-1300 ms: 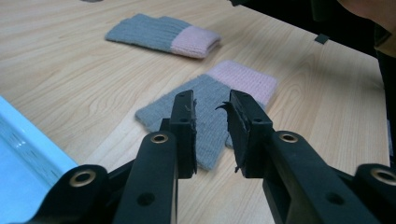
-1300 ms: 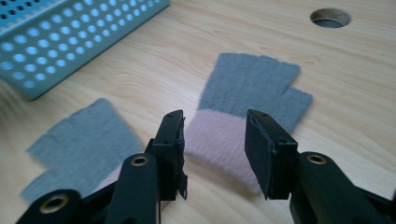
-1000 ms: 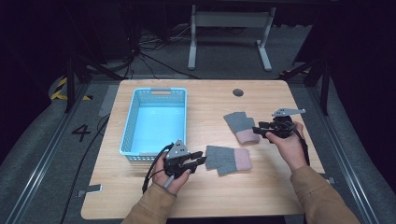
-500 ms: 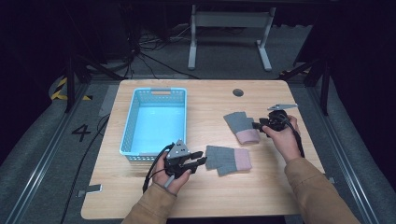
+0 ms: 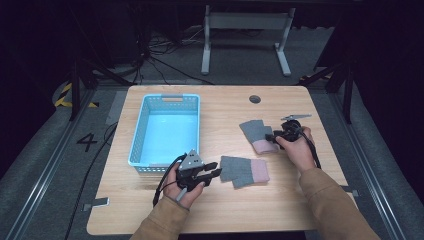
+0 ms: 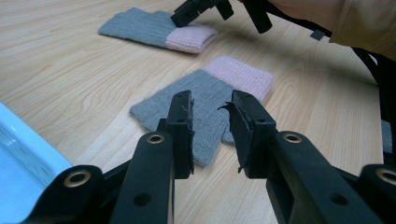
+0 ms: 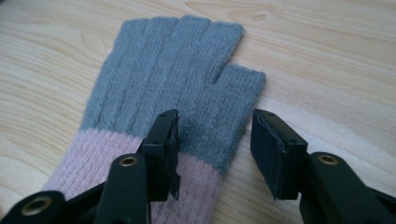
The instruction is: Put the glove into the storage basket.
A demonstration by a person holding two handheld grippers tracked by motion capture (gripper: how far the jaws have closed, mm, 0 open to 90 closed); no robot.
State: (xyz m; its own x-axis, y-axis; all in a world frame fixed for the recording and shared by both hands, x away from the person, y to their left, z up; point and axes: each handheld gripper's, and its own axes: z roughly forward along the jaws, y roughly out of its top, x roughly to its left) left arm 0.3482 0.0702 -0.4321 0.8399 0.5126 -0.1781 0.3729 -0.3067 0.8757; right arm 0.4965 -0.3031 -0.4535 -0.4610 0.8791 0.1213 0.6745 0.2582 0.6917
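Two grey fingerless gloves with pink cuffs lie flat on the wooden table (image 5: 225, 210). My right gripper (image 5: 271, 136) is low over the farther glove (image 5: 252, 129), at the line between grey and pink. It is open, and its jaws (image 7: 215, 140) straddle that glove (image 7: 173, 70) on the thumb side. My left gripper (image 5: 214, 175) is open just left of the nearer glove (image 5: 244, 171). Its jaws (image 6: 211, 133) point at the finger end of this glove (image 6: 219, 84) and hold nothing. The farther glove (image 6: 149, 28) and the right gripper (image 6: 182, 17) show beyond.
A light blue plastic basket (image 5: 136, 132) stands empty on the left half of the table, right behind my left hand; its corner (image 6: 18, 158) shows in the left gripper view. A small round hole (image 5: 255, 99) sits near the table's far edge.
My right gripper has moved left and down onto the farther glove's cuff area. The left gripper and both gloves have stayed in place.
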